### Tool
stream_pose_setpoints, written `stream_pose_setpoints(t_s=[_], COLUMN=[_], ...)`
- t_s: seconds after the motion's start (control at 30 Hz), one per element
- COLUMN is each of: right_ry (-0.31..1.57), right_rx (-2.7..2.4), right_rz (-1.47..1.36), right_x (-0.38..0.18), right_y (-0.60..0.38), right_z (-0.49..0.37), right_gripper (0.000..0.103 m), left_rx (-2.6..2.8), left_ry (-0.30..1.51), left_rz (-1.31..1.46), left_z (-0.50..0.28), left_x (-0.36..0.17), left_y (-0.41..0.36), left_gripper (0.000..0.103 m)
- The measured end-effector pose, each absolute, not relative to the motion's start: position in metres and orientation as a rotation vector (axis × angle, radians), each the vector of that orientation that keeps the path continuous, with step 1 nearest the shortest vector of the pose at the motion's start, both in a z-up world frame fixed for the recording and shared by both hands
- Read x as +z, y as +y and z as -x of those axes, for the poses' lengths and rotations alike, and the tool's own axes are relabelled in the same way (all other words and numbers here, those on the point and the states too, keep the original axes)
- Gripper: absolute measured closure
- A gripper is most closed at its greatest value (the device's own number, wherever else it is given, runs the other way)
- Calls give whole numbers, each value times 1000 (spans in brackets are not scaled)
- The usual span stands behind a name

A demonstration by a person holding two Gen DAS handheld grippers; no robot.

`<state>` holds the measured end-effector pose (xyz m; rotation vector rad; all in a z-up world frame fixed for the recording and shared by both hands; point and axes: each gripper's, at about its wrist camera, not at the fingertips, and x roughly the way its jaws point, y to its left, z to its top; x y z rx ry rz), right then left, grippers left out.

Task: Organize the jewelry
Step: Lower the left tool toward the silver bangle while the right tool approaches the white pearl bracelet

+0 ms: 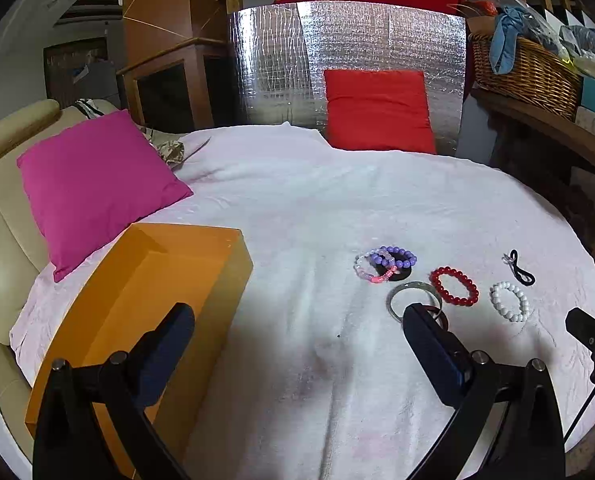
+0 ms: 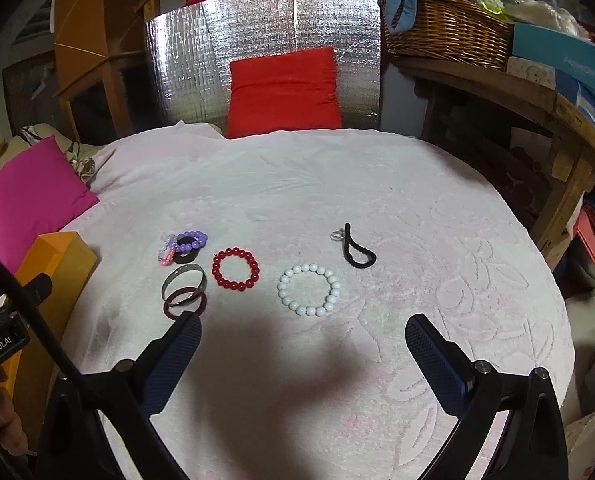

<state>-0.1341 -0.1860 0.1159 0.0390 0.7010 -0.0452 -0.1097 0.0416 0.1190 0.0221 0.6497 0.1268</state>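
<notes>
Several bracelets lie on a white blanket (image 2: 337, 184). A white bead bracelet (image 2: 308, 289) (image 1: 509, 301), a red bead bracelet (image 2: 235, 269) (image 1: 454, 286), a silver bangle (image 2: 183, 277) (image 1: 413, 296) over a dark red bangle (image 2: 185, 301), a purple, pink and black cluster (image 2: 185, 246) (image 1: 385, 263), and a black cord with a ring (image 2: 357, 247) (image 1: 518, 267). An orange box (image 1: 145, 312) (image 2: 53, 264) lies at the left. My left gripper (image 1: 297, 328) is open and empty, between box and bracelets. My right gripper (image 2: 303, 334) is open and empty, just short of the white bracelet.
A pink cushion (image 1: 97, 184) lies at the far left. A red cushion (image 1: 377, 112) leans on a silver foil panel (image 1: 281, 60) at the back. A wicker basket (image 2: 449, 32) and boxes sit on a wooden shelf (image 2: 497, 84) at the right.
</notes>
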Motion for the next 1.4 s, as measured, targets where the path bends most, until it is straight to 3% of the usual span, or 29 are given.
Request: stream_pose_setpoints(t_s=[0.5, 0.73, 0.97, 1.4], right_ry=[720, 815, 887, 904], right_rx=[-58, -3, 56, 41], right_rz=[-80, -94, -180, -255], right_x=[116, 102, 88, 81], right_y=[-211, -231, -253, -283], right_z=[133, 100, 77, 68], right_gripper=[0, 0, 12, 14], left_rx=[90, -23, -126, -124], left_ry=[674, 786, 813, 970], left_rz=[-38, -3, -129, -95], left_z=[101, 63, 43, -4], left_x=[114, 94, 77, 36], left_y=[25, 27, -9, -39], left_gripper=[0, 0, 0, 0])
